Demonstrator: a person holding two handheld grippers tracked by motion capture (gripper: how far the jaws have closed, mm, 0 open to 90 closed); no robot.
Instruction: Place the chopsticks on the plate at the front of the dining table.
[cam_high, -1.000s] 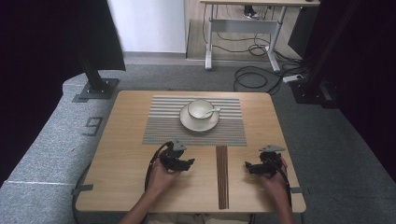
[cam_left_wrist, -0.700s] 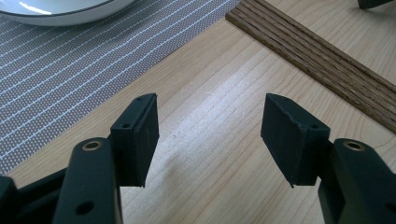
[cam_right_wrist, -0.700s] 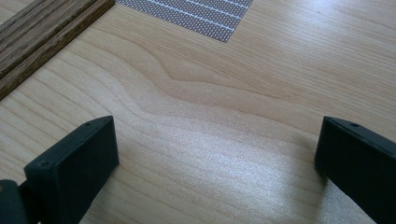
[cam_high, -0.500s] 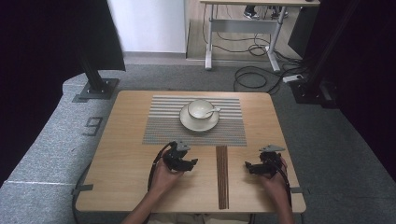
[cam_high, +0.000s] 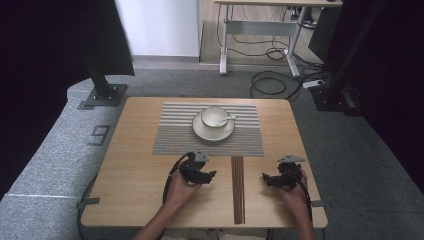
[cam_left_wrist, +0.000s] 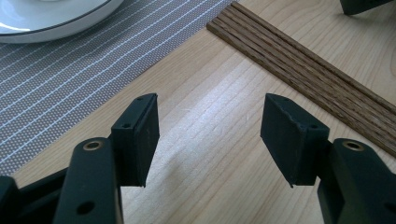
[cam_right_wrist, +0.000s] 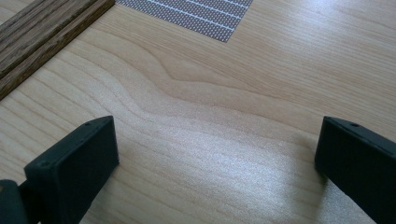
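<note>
Chopsticks (cam_high: 238, 189): dark wooden bundle lying lengthwise on the table (cam_high: 130, 200), lower centre of the high view, between the two grippers and touched by neither; same bundle runs diagonally across the upper right of the left gripper view (cam_left_wrist: 303, 70) and cuts the upper left corner of the right gripper view (cam_right_wrist: 42, 32). Left gripper (cam_high: 210, 175) sits just left of them in the person's hand, jaws released with only bare tabletop between them (cam_left_wrist: 208, 135); right gripper (cam_high: 265, 178) sits just right, jaws spread wide over bare wood (cam_right_wrist: 217, 154), nothing grasped. Farther up frame, striped grey placemat (cam_high: 170, 140) at centre carries a white saucer (cam_high: 213, 134) with a cup (cam_high: 214, 116) and a spoon (cam_high: 228, 119) in it, well apart from both grippers.
</note>
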